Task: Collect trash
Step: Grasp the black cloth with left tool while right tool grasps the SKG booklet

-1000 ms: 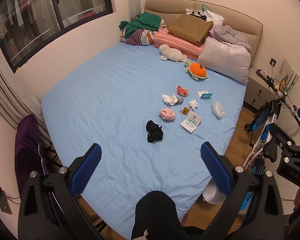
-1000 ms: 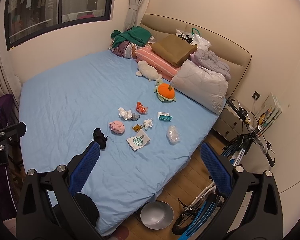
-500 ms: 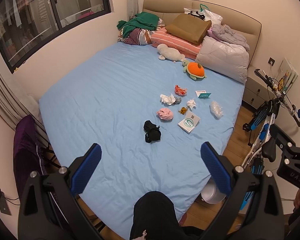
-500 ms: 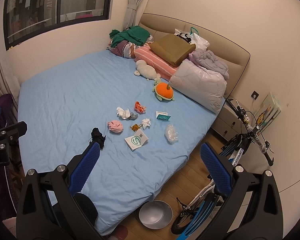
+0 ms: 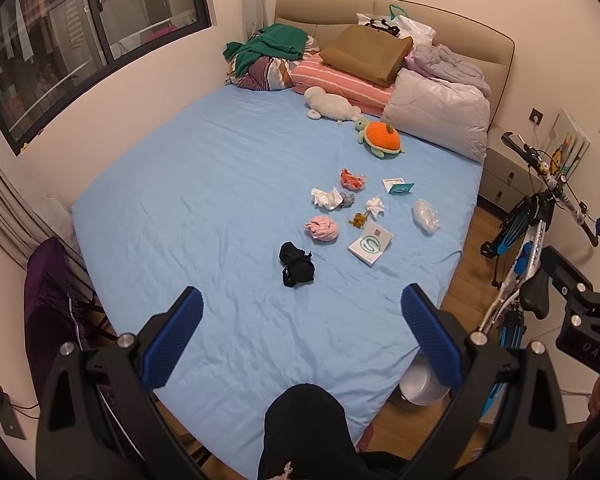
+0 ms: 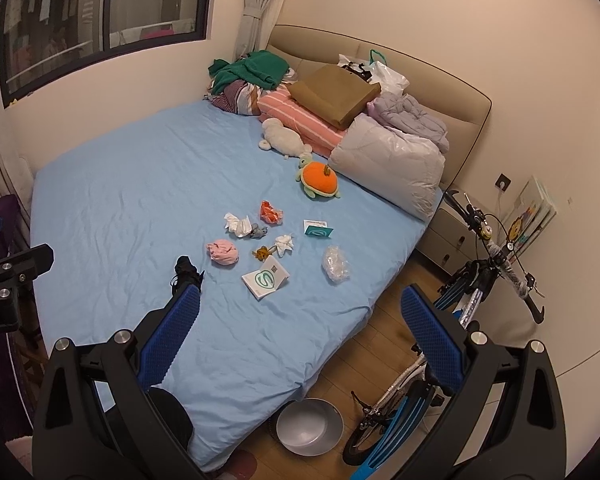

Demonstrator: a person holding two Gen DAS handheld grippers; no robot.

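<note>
Both views have drawn back a little since the earlier frames, so the bed looks smaller and more of the floor shows. My left gripper (image 5: 300, 312) and right gripper (image 6: 300, 312) hang above the foot of the bed (image 5: 172, 200), jaws spread wide, holding nothing.

Out past them the trash lies in a loose cluster on the blue sheet, toward the side by the bicycle (image 6: 476, 292). Nearest is a black bundle (image 5: 296, 264), soft by the look of it, so I'd pinch it across the middle. Beyond it sit a pink wad (image 5: 322, 229) and a white tissue (image 5: 326, 198), both light and squashy; any high fold will do. The flat white packet (image 5: 370, 243) with a green mark is the awkward one, I judge: thin and lying flush, so I'd go for a raised edge. The clear plastic ball (image 5: 425, 216) is probably slippery and springy; squeeze it firmly. An orange-red wrapper (image 5: 352, 179) and a small teal card (image 5: 398, 186) lie farther up.

Only my right view shows the metal bowl (image 6: 310, 426) whole on the floor by the bed's corner; my left view shows just its edge, but shows a dark knee (image 5: 304, 420) below the jaws.
</note>
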